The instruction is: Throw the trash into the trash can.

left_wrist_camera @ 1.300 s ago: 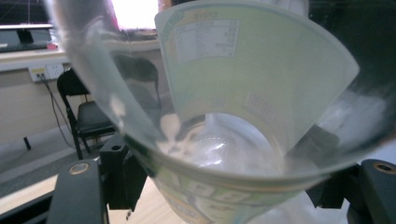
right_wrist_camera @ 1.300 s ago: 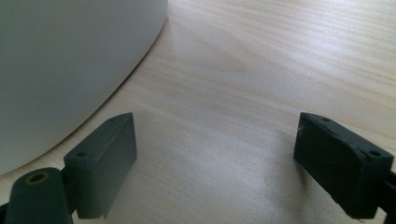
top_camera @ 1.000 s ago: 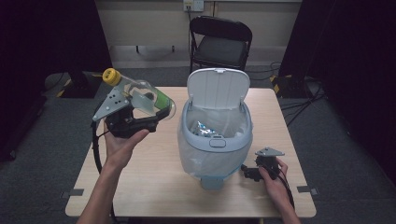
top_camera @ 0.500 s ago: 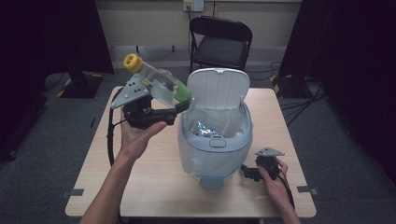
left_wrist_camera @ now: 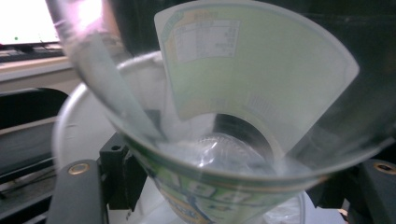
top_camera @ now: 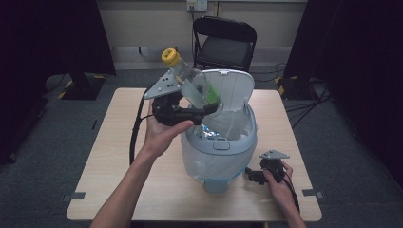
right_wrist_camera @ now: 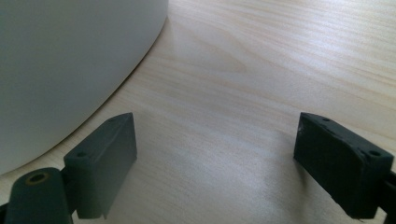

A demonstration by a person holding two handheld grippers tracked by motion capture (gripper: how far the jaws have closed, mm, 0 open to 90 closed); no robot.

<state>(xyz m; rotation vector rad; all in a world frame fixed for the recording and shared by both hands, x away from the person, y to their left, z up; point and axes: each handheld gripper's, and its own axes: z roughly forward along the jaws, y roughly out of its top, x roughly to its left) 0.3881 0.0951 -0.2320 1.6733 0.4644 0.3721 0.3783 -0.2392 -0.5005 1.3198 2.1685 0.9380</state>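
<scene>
A clear plastic bottle [top_camera: 192,83] with a yellow cap [top_camera: 170,56] and a green label is tilted, cap up and to the left. Its base hangs over the mouth of a pale blue bin [top_camera: 223,142]. My left gripper [top_camera: 209,107] is shut on the bottle's lower body. In the left gripper view the bottle [left_wrist_camera: 243,93] lies across the jaws of the left gripper [left_wrist_camera: 224,177]. The bin's white lid [top_camera: 233,90] stands open, and a clear bag lines the bin. My right gripper [top_camera: 252,176] rests open on the table beside the bin's foot, nothing between its jaws [right_wrist_camera: 215,154].
The wooden table [top_camera: 109,137] carries the bin near its middle. The bin's wall [right_wrist_camera: 70,60] curves close by the right gripper's left jaw. A black folding chair [top_camera: 223,42] stands behind the table. Cables lie on the floor at the right.
My left gripper has carried the bottle right and a little upward, from left of the bin to over its open mouth. The right hand has stayed put.
</scene>
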